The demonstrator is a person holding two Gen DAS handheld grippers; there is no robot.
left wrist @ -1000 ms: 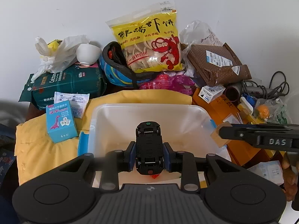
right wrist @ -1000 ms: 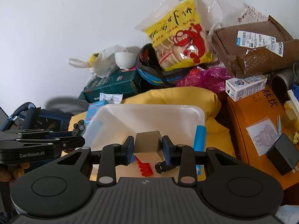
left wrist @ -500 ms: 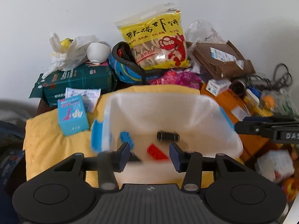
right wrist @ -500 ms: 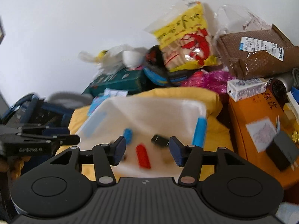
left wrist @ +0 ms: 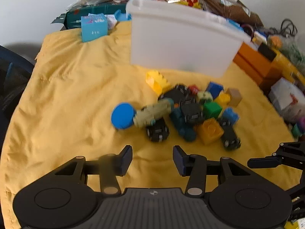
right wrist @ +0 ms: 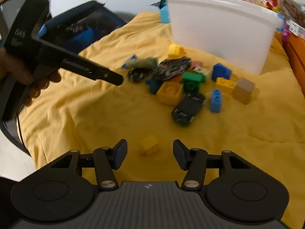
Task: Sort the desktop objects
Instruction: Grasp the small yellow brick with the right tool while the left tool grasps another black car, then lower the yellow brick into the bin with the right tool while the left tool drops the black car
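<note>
The sorting looks barely begun. A heap of toys lies loose on the yellow cloth [left wrist: 72, 87] covering the tabletop, just in front of the white bin [left wrist: 183, 43], which stands upright at the far side of the cloth. Whether anything is in the bin cannot be told, since its wall hides the inside.

In front of the bin are black toy cars [right wrist: 187, 106], a green block [right wrist: 192, 80], blue blocks [right wrist: 216, 100], an orange-yellow block [right wrist: 170, 92], a tan cube [right wrist: 244, 89] toward the bin's right end and a pale cylinder with a blue disc [left wrist: 123, 118] toward its left. One small yellow block [right wrist: 149, 145] sits alone, well apart from the bin and nearest the cameras.

The left tongs [left wrist: 152, 160] are spread wide with nothing between them, hovering on the near side of the heap. The right tongs [right wrist: 149, 153] are likewise spread and empty, with the lone yellow block showing between the tips, though contact cannot be judged.

Judging by this, nearly every piece remains to be grouped, and the lone block seems the likeliest first pick.
</note>
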